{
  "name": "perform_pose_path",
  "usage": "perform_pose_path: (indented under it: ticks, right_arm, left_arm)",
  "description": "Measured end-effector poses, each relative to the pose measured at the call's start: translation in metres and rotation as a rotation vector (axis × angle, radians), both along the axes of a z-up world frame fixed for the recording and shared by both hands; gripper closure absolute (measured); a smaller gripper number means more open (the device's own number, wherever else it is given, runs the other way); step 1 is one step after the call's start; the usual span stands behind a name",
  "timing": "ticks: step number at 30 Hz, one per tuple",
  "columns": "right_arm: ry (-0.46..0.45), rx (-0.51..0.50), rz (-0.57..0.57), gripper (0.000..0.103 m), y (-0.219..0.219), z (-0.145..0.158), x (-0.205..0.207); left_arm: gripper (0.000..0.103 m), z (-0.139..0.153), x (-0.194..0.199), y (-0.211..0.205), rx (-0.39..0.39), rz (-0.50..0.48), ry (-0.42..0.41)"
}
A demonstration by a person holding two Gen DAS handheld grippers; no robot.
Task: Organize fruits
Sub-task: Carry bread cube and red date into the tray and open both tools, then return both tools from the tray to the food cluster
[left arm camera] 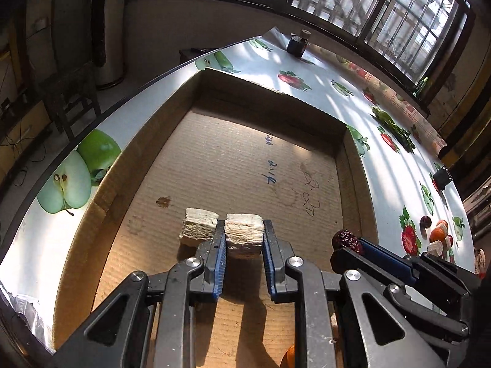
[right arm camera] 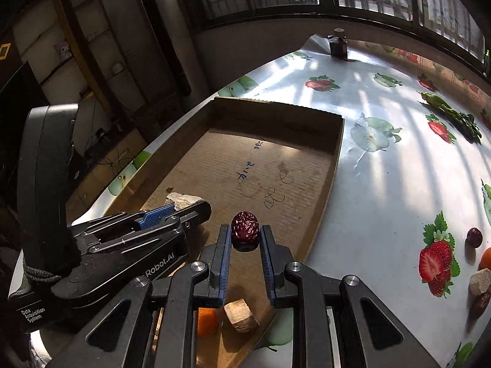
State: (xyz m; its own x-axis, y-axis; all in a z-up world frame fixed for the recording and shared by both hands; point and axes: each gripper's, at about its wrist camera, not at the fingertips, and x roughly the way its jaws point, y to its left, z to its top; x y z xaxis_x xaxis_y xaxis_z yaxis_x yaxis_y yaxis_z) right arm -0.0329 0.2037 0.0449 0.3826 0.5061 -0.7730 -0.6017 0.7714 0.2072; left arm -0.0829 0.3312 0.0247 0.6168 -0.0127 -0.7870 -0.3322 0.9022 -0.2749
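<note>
My left gripper (left arm camera: pixel 244 240) is shut on a pale, rough beige chunk (left arm camera: pixel 244 236) low over the floor of the shallow cardboard box (left arm camera: pixel 245 159). A second beige chunk (left arm camera: pixel 199 225) lies on the box floor just left of it. My right gripper (right arm camera: pixel 245 239) is shut on a dark red wrinkled date (right arm camera: pixel 245 230) held above the box's near right part; it also shows in the left wrist view (left arm camera: pixel 346 240). Under the right gripper lie an orange (right arm camera: pixel 206 320) and a beige chunk (right arm camera: pixel 241 314) in the box.
The box sits on a table with a fruit-print cloth (right arm camera: pixel 383 184). Loose fruits lie on the cloth at the right: a dark plum (right arm camera: pixel 474 236), an orange (right arm camera: pixel 486 259), a beige chunk (right arm camera: pixel 479 280). A green vegetable (right arm camera: pixel 451 113) and a small dark jar (right arm camera: pixel 338 44) stand farther back.
</note>
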Motion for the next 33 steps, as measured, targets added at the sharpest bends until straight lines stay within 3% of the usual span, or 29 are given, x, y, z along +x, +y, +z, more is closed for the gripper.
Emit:
perform_pose_path:
  ticks: [3, 7, 8, 10, 14, 17, 20, 22, 26, 29, 31, 33]
  right_arm:
    - [-0.013, -0.041, 0.005, 0.081, 0.005, -0.007, -0.001]
    - [-0.009, -0.042, 0.003, 0.081, 0.005, -0.009, -0.001]
    - [-0.013, -0.043, -0.003, 0.079, 0.003, -0.008, -0.001]
    - [-0.022, -0.031, -0.016, 0.064, 0.000, -0.005, -0.001]
    - [-0.050, 0.035, -0.077, 0.062, -0.028, 0.013, -0.005]
    - [-0.083, 0.104, -0.172, 0.049, -0.069, 0.029, -0.018]
    - [-0.142, 0.142, -0.302, 0.030, -0.118, 0.036, -0.036]
    - [-0.165, 0.143, -0.391, 0.025, -0.149, 0.035, -0.045]
    - [-0.207, 0.053, -0.562, 0.023, -0.196, 0.028, -0.050]
    - [-0.267, 0.062, -0.680, 0.022, -0.237, 0.030, -0.059]
    - [-0.294, 0.067, -0.747, 0.010, -0.258, 0.032, -0.064]
    - [-0.251, 0.085, -0.795, 0.009, -0.280, 0.033, -0.059]
  left_arm:
    - [0.080, 0.004, -0.005, 0.006, -0.006, 0.019, -0.013]
    - [0.059, 0.013, -0.010, 0.010, -0.015, 0.039, -0.043]
    - [0.057, 0.016, -0.011, 0.009, -0.010, 0.045, -0.049]
    - [0.055, 0.020, -0.014, 0.008, 0.010, 0.056, -0.054]
    - [0.054, 0.035, -0.020, -0.001, 0.042, 0.054, -0.078]
    - [0.047, 0.050, -0.025, -0.020, 0.113, 0.042, -0.111]
    - [0.033, 0.063, -0.026, -0.055, 0.212, 0.007, -0.139]
    - [0.016, 0.069, -0.026, -0.081, 0.281, -0.017, -0.155]
    - [0.014, 0.074, -0.028, -0.126, 0.304, -0.119, -0.178]
    - [0.014, 0.075, -0.030, -0.152, 0.350, -0.162, -0.170]
    - [0.015, 0.076, -0.032, -0.167, 0.373, -0.186, -0.171]
    - [0.015, 0.077, -0.032, -0.178, 0.384, -0.203, -0.171]
